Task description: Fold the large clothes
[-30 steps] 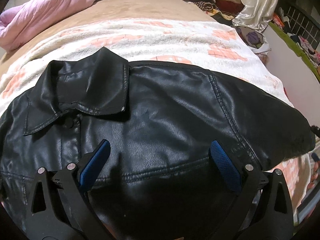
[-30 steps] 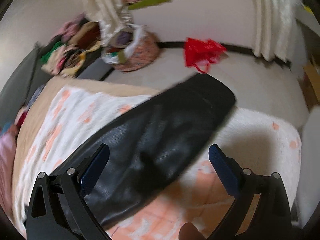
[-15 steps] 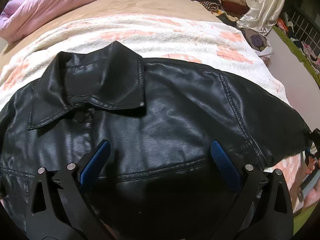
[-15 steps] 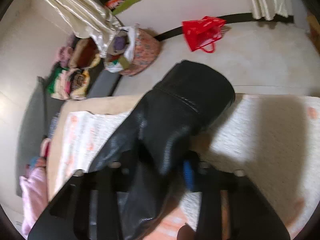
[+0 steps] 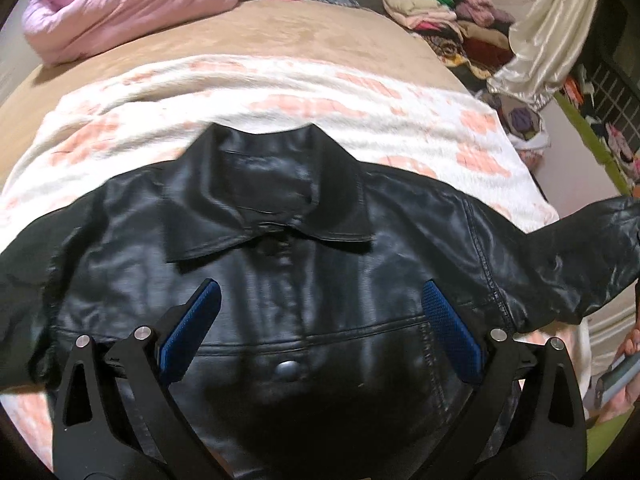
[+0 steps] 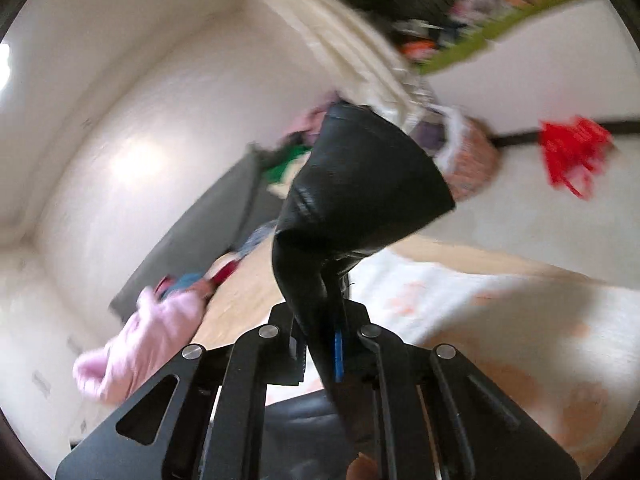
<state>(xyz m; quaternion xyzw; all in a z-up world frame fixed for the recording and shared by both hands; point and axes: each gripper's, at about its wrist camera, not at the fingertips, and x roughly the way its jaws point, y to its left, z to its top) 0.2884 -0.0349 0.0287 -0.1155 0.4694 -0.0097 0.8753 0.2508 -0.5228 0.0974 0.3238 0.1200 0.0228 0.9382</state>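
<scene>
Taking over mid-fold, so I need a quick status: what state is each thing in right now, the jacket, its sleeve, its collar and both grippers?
black leather jacket: spread front-up on the blanket, buttoned
collar: folded down, flat
sleeve: lifted off the bed, pinched at the cuff end
right gripper: shut on the sleeve
left gripper: open, above the jacket's chest, holding nothing
blanket: laid flat under the jacket

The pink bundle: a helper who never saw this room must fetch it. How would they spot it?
Start at the bed with the black leather jacket spread on it. At its far left corner lies the pink bundle, puffy and pale pink, unlike the mixed folded clothes stacked right.
</scene>
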